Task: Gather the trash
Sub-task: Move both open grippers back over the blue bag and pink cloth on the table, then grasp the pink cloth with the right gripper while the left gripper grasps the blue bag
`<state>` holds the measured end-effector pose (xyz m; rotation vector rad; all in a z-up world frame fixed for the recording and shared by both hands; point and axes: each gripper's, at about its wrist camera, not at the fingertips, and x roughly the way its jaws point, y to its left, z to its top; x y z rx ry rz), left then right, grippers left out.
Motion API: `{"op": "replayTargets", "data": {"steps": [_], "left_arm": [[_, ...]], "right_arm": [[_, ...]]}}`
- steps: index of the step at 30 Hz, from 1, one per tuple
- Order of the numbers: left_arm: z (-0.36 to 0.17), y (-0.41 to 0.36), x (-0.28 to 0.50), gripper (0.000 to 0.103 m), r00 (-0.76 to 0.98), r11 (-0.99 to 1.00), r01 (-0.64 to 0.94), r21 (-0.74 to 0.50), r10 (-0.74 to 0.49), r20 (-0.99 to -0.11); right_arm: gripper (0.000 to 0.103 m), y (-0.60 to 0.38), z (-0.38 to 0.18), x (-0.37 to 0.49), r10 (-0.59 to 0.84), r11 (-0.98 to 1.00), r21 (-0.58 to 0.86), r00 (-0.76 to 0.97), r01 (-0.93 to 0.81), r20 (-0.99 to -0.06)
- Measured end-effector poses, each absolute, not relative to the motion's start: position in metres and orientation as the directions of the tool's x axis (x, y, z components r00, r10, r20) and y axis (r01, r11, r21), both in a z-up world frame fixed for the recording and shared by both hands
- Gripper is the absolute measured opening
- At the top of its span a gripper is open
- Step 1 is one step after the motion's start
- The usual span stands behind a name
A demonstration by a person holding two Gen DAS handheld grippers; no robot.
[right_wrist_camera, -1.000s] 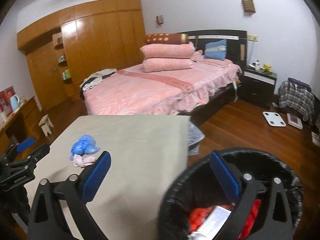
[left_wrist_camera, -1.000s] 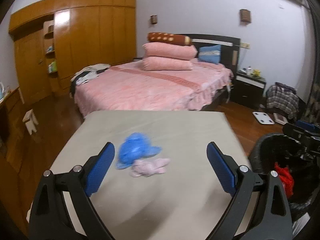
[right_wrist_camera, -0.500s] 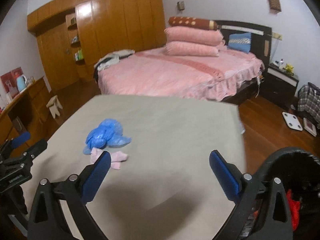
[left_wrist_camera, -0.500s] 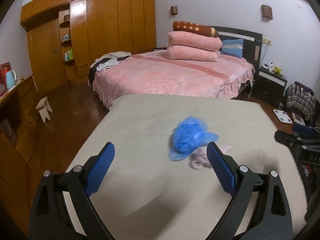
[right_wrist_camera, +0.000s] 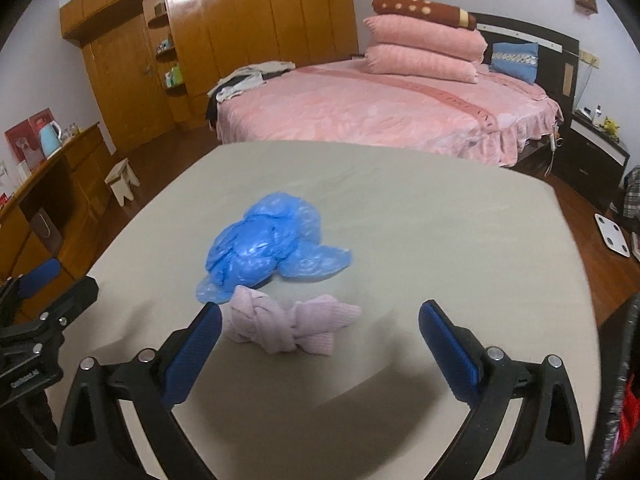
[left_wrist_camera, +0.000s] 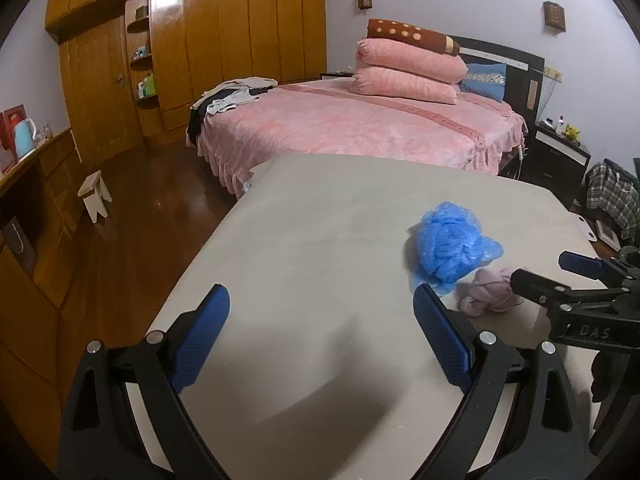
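Note:
A crumpled blue plastic bag [right_wrist_camera: 264, 240] lies on the beige table [right_wrist_camera: 440, 220], with a knotted pale pink cloth [right_wrist_camera: 288, 324] touching its near side. My right gripper [right_wrist_camera: 320, 320] hovers open just short of the pink cloth, nothing between its fingers. In the left wrist view the blue bag [left_wrist_camera: 452, 248] and pink cloth [left_wrist_camera: 488, 296] sit to the right of my open left gripper [left_wrist_camera: 320, 312], which holds nothing. The right gripper [left_wrist_camera: 576, 280] shows at that view's right edge, its tips by the cloth. The left gripper [right_wrist_camera: 40, 292] appears at the right view's left edge.
A black bin's rim with red trash [right_wrist_camera: 628, 400] shows at the right edge. Beyond the table stands a pink bed [right_wrist_camera: 380, 112] with stacked pillows. A wooden wardrobe [right_wrist_camera: 240, 40], a small stool [right_wrist_camera: 122, 180], a dresser with a kettle [right_wrist_camera: 50, 140] and a nightstand [right_wrist_camera: 596, 148] ring the wooden floor.
Both grippers have swung left, away from the bin. The right gripper now faces the blue bag and pink cloth up close; the bin has nearly left its view.

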<state>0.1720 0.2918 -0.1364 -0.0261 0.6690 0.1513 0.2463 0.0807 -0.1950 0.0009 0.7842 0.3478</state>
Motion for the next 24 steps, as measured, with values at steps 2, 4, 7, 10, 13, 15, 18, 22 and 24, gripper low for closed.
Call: {"op": "replayTargets", "data": {"steps": [2,4,7,10,13,15,18,22,24], "left_arm": [[-0.138,0.297,0.173,0.091,0.771,0.988,-0.153,0.020,0.132,-0.622],[-0.141,0.302,0.174,0.091,0.768,0.987,-0.159,0.013,0.132,-0.626],[-0.143,0.306,0.175,0.091,0.765,0.986,-0.166,0.004,0.131,-0.630],[-0.144,0.308,0.175,0.091,0.763,0.985,-0.170,0.001,0.132,-0.632],[-0.144,0.310,0.175,0.091,0.762,0.985,-0.174,-0.004,0.132,-0.635],[-0.145,0.312,0.174,0.091,0.761,0.984,-0.176,-0.004,0.133,-0.635],[-0.144,0.313,0.176,0.091,0.759,0.984,-0.179,-0.007,0.133,-0.637],[-0.141,0.308,0.179,0.091,0.762,0.985,-0.174,-0.013,0.126,-0.635],[-0.140,0.303,0.180,0.091,0.764,0.986,-0.164,-0.012,0.120,-0.633]], "right_arm": [[0.097,0.086,-0.199,0.247,0.306,0.943,0.128,0.648,-0.306,-0.698],[0.097,0.093,-0.204,0.249,0.303,0.942,0.124,0.635,-0.311,-0.711],[0.097,0.101,-0.210,0.251,0.292,0.943,0.109,0.622,-0.315,-0.727],[0.096,0.106,-0.215,0.253,0.288,0.943,0.109,0.607,-0.314,-0.741],[0.086,0.110,-0.220,0.254,0.294,0.938,0.112,0.581,-0.328,-0.759],[0.078,0.110,-0.219,0.255,0.305,0.934,0.119,0.576,-0.338,-0.758],[0.056,0.109,-0.218,0.255,0.339,0.918,0.137,0.560,-0.372,-0.756],[0.044,0.107,-0.215,0.251,0.371,0.902,0.155,0.543,-0.402,-0.753],[0.043,0.100,-0.213,0.248,0.372,0.905,0.162,0.550,-0.393,-0.747]]}}
